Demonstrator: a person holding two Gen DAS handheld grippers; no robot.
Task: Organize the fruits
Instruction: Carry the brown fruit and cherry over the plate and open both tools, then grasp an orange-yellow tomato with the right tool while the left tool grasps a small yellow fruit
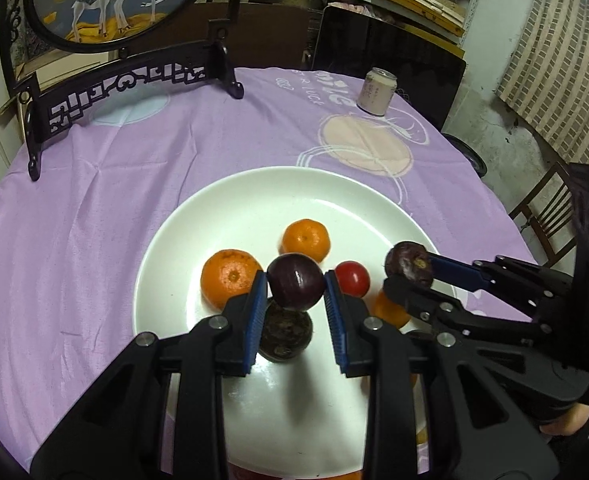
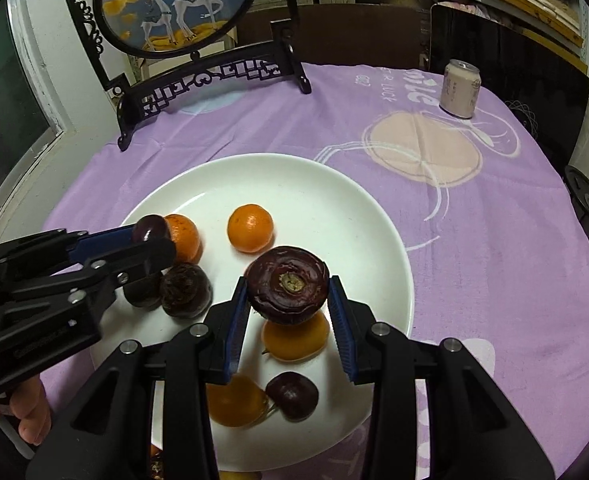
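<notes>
A white plate [image 1: 254, 196] on the purple cloth holds two oranges [image 1: 230, 278] [image 1: 305, 240], a small red fruit [image 1: 352, 278], dark purple fruits [image 2: 184, 290] [image 2: 292, 396] and yellow-orange fruits [image 2: 296, 340]. My left gripper [image 1: 295, 280] hangs above the plate, shut on a smooth dark purple fruit [image 1: 296, 292]. Beside it, my right gripper [image 2: 288, 282] is shut on a wrinkled dark purple fruit [image 2: 288, 296] with its stem scar facing the camera. Each gripper shows in the other's view: the right gripper [image 1: 410, 272] and the left gripper [image 2: 152, 238].
A pale drink can [image 2: 460, 90] stands at the far right of the cloth [image 1: 94, 240]. A round deer picture in a black carved stand [image 2: 214, 76] occupies the far left. A wooden chair [image 1: 546, 220] sits past the table's right edge. A hand [image 2: 30, 412] holds the left gripper.
</notes>
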